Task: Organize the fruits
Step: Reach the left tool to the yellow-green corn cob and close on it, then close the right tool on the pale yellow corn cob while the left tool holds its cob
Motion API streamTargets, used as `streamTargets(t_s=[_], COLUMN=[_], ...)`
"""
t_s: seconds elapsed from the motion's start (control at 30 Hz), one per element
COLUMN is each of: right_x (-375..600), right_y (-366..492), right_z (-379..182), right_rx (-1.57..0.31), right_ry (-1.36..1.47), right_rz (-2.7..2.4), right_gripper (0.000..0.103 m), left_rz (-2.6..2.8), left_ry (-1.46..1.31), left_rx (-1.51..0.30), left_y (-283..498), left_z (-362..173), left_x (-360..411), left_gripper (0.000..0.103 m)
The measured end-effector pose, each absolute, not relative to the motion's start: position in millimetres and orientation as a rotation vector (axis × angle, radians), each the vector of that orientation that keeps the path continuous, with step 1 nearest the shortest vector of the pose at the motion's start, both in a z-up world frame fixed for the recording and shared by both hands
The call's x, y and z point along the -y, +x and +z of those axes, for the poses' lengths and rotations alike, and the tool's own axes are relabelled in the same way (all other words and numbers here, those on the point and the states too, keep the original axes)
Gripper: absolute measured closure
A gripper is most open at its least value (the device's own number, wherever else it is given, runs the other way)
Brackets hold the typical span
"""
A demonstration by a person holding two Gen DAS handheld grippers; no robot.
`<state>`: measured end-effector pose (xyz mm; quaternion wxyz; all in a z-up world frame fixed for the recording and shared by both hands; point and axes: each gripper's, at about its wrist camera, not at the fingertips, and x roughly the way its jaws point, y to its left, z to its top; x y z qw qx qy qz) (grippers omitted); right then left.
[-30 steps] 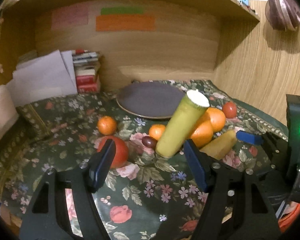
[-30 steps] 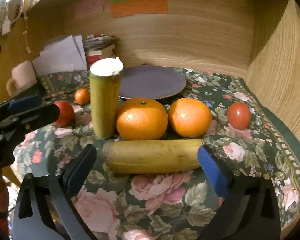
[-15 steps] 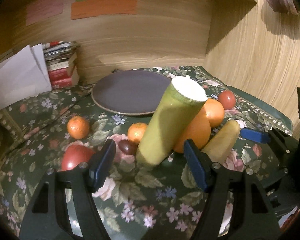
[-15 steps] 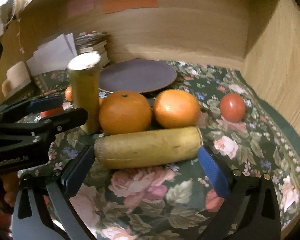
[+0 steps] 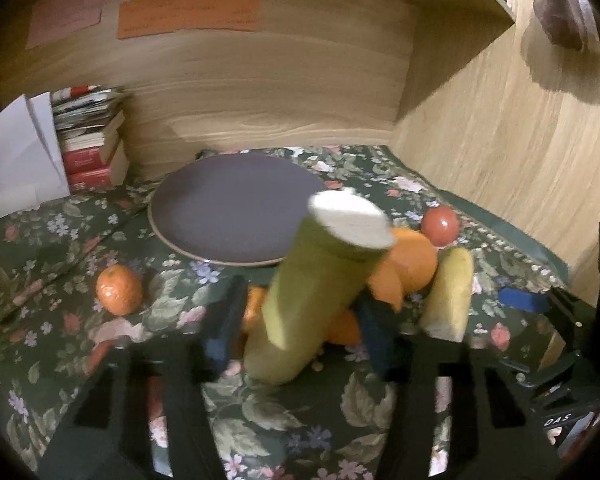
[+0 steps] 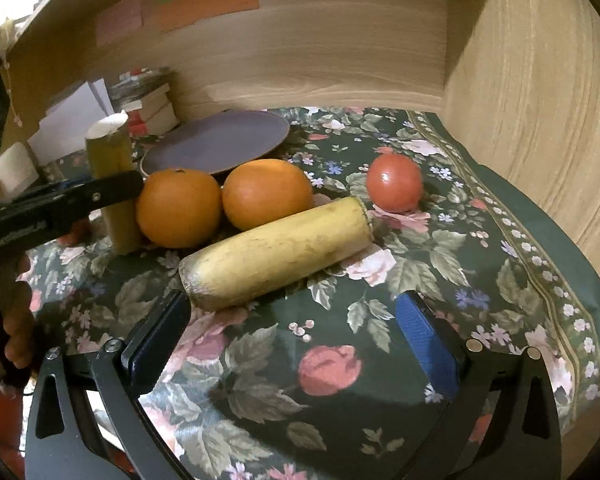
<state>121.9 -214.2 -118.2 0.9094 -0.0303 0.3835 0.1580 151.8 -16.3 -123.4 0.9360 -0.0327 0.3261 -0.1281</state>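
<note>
Left gripper (image 5: 296, 336), jaws just closing around the upright green cylinder (image 5: 312, 300) mid-tabletop; right gripper (image 6: 292, 328) open, empty, before the banana (image 6: 276, 256). Bare cloth (image 6: 500, 280) toward the right edge.

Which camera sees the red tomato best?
The right wrist view: the red tomato sits whole, sharp and unblocked on the flowered cloth just past the yellow banana piece. In the left wrist view it is a small, far-off ball behind the oranges.
</note>
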Motion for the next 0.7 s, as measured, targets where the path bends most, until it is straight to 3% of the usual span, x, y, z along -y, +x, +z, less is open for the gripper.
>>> streamTargets(t_s=[0.3, 0.7], right_x=[210, 201], right_y=[136, 156], right_z=[-108, -125], right_rx=[-0.767, -0.819], right_ry=[0.029, 0.041], right_rz=[0.357, 0.303], right_gripper=[0.0, 0.003], left_rz=[-0.199, -0.219], left_ry=[0.01, -0.001], left_rx=[-0.642, -0.622], left_y=[152, 128], left_z=[-117, -100], left_x=[22, 5], left_gripper=[0.065, 0.067])
